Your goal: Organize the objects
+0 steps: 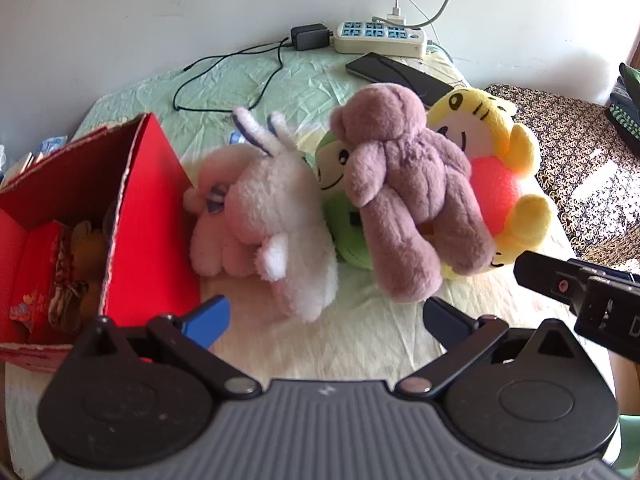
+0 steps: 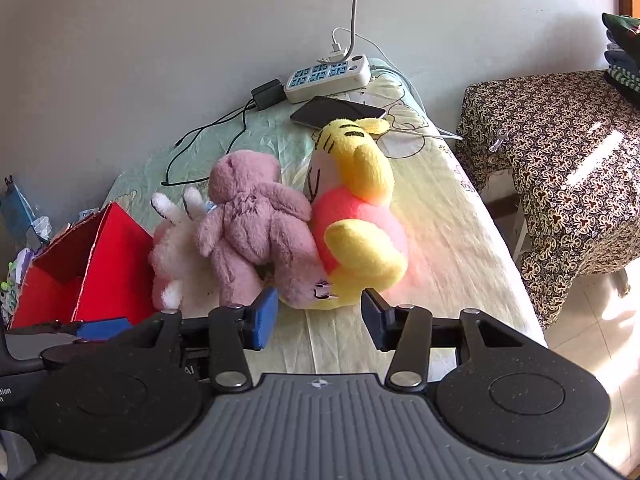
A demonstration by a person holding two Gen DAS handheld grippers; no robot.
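Several plush toys lie together on the table: a pale pink bunny (image 1: 276, 216) (image 2: 172, 256), a mauve bear (image 1: 404, 184) (image 2: 252, 228) lying over a green plush (image 1: 340, 200), and a yellow plush with a pink belly (image 1: 500, 176) (image 2: 356, 216). An open red box (image 1: 136, 216) (image 2: 100, 264) stands to their left with small items inside. My left gripper (image 1: 324, 320) is open and empty, just in front of the bunny and bear. My right gripper (image 2: 318, 316) is open and empty, just in front of the yellow plush's base; it also shows in the left wrist view (image 1: 560, 284).
A power strip (image 1: 378, 38) (image 2: 328, 78), a black adapter (image 1: 310, 37) with cables, and a dark phone (image 1: 396, 74) (image 2: 338, 112) lie at the table's back by the wall. A stand with patterned cloth (image 2: 560, 152) (image 1: 580, 152) is to the right.
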